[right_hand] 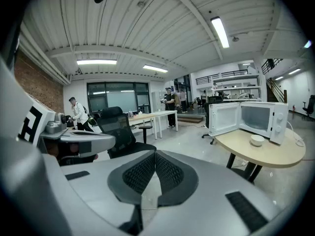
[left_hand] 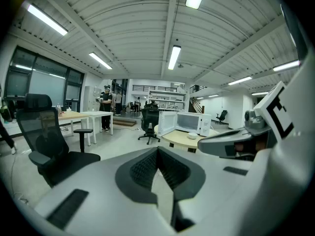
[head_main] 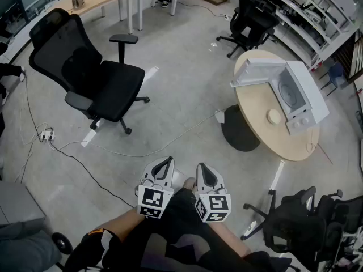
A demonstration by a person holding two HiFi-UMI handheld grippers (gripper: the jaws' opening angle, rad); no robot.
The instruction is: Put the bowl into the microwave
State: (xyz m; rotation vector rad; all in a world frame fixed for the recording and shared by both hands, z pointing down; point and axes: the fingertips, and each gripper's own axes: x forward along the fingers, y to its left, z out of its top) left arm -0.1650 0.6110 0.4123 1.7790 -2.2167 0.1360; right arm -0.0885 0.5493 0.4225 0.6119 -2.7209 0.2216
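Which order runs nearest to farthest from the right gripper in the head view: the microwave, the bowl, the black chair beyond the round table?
1. bowl, on the round table, ahead and right of the right gripper.
2. microwave, just behind the bowl, door open.
3. black chair, on the floor beyond the table.

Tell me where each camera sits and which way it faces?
Head view: on the person's head, looking steeply down at the floor; left gripper, right gripper and legs show.
Left gripper view: on the left gripper, looking along its shut jaws across the room; right gripper at right.
Right gripper view: on the right gripper, along its shut jaws; left gripper at left.
Shared: all see the open microwave and the bowl before it.
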